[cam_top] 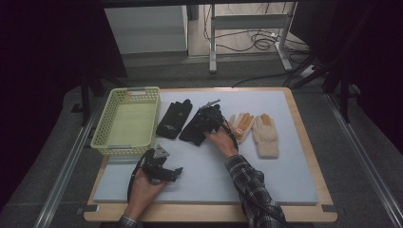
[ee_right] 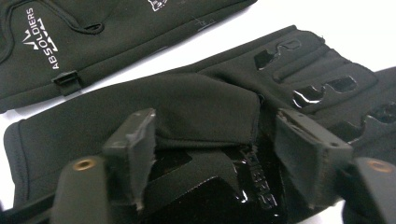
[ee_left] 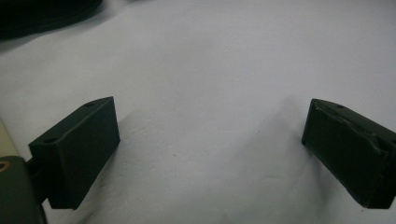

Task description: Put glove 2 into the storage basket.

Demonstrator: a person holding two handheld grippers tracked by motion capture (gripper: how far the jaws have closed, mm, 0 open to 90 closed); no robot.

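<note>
table (cam_top: 304, 156): pale grey mat on a wood-edged board, fills the middle of the high view.
basket (cam_top: 126, 121): pale yellow-green, perforated walls, at the mat's far left – nothing seen inside.
near black glove (cam_top: 196, 127): lies on the mat in the middle, just right of the other black one; in the right gripper view (ee_right: 140, 107) it lies under and between the jaws, a fold of its fabric bunched up in the gap, glossy grip patches on its fingers.
far black glove (cam_top: 174, 118): flat between the basket and the near black glove, close beside both; white "ABSOLDIERS" lettering on it in the right gripper view (ee_right: 93, 42).
tan gloves: pair to the right of the right hand – left one (cam_top: 242, 124) with orange patches, right one (cam_top: 266, 135) paler, side by side, near each other.
right gripper (cam_top: 211, 115): down on the near black glove, person's right hand and plaid sleeve behind it; in its own view (ee_right: 212, 144) the jaws sit partly closed either side of the raised fold, pads touching the fabric – clenched on the near black glove, lightly.
left gripper (cam_top: 175, 172): near front-left of the mat, below the basket, held in the left hand, apart from all gloves; in its own view (ee_left: 210, 149) the jaws stand wide, released, bare mat between them.
</note>
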